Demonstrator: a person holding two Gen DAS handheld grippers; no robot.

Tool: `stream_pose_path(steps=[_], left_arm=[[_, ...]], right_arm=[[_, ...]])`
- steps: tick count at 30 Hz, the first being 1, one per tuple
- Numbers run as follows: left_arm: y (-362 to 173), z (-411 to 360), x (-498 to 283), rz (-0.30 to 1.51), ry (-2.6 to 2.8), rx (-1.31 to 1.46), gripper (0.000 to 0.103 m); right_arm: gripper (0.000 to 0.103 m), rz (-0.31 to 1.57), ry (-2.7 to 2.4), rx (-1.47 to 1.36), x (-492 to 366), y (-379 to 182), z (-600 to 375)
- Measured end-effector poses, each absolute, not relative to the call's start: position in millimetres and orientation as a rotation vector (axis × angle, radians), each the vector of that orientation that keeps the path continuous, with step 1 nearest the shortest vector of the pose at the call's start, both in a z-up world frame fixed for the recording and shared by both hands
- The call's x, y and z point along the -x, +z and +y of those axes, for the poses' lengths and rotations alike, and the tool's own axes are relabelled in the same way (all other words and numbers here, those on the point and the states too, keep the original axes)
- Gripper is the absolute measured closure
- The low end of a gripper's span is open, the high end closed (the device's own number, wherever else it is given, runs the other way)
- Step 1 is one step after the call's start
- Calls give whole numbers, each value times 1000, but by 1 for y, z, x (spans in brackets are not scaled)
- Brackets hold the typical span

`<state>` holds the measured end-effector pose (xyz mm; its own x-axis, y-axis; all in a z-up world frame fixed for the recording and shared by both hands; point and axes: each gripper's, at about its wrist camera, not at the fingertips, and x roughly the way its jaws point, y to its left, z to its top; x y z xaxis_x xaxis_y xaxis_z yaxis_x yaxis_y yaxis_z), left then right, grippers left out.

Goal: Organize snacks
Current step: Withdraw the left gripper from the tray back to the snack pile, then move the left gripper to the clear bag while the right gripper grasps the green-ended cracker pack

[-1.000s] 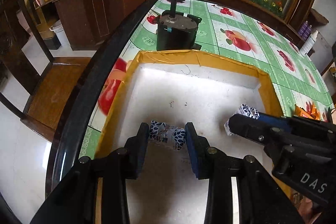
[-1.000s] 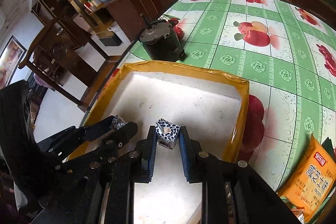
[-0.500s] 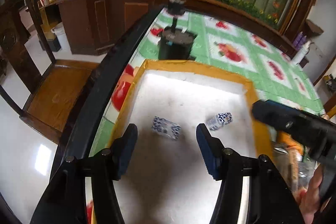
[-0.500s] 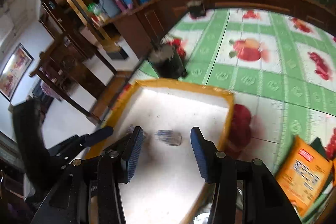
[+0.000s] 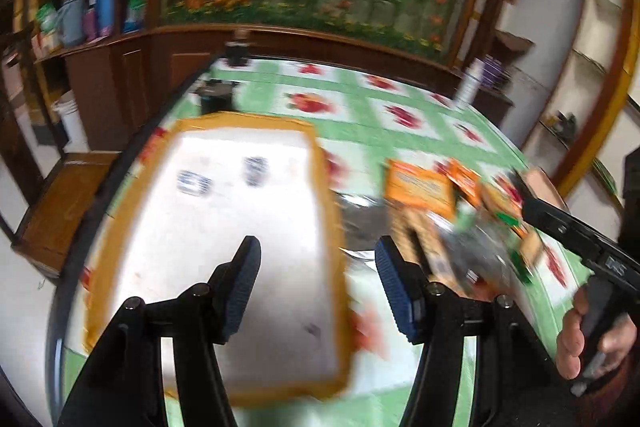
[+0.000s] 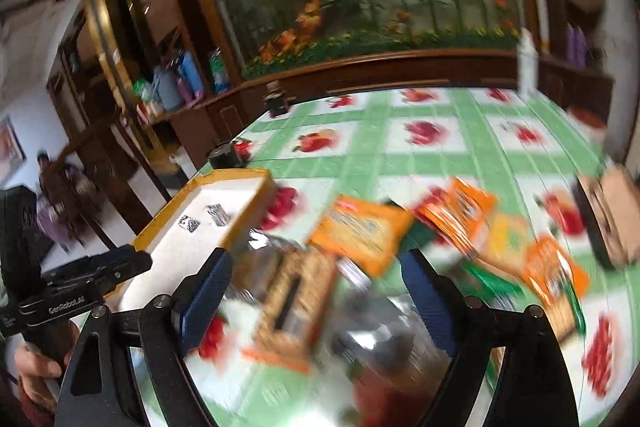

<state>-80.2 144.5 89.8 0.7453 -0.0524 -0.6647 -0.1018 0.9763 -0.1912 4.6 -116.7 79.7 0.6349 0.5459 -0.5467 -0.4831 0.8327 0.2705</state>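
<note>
On our far left sits the tray (image 5: 320,163) with two small blue-patterned packs (image 5: 194,183) (image 5: 256,171) lying apart on its white floor, ahead of the left hand-held gripper (image 5: 318,277). Its jaws have just been opening and stand half apart with nothing between them. To its right, past the tray rim, the snack pile (image 6: 360,231) lies on the bench (image 6: 440,155), straight ahead of and under the right hand-held gripper (image 6: 316,291), whose jaws have just been opening wide and are empty too.

What could go wrong, we judge: the bags overlap loosely and the view is smeared, so a hasty close could pinch two bags at once or only a slippery edge, and a bag could drop short of the tray. The two hand-held grippers are near each other and could knock together.

We count two packs in the tray, one tray, two hand-held grippers; at least four orange bags, the rest too blurred to count.
</note>
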Motion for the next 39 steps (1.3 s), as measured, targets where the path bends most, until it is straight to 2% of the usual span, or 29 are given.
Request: stream_pose_path(steps=[7, 15, 16, 17, 18, 23, 30, 33, 35, 39], left_arm=[[74, 87, 86, 787, -98, 161, 43], [53, 31, 45, 846, -227, 91, 40], [51, 23, 39, 854, -246, 65, 38], [48, 13, 31, 875, -275, 29, 30], [44, 3, 21, 909, -304, 0, 25], [25, -34, -12, 978, -239, -111, 15], [6, -57, -42, 943, -112, -191, 12], [5, -47, -42, 919, -150, -122, 24], [7, -41, -44, 914, -150, -99, 54], [9, -36, -40, 898, -190, -83, 56]], right_arm=[[14, 646, 451, -129, 9, 57, -186], [16, 720, 434, -287, -6, 27, -230], [16, 721, 435, -305, -7, 26, -232], [16, 728, 440, -322, -9, 25, -234], [16, 737, 444, -332, -10, 24, -235], [16, 693, 450, -378, -6, 26, -245], [16, 674, 416, -459, -4, 26, -259], [16, 668, 351, -479, -1, 26, -266], [16, 690, 337, -489, -5, 24, -267], [16, 787, 257, -471, -16, 16, -264]])
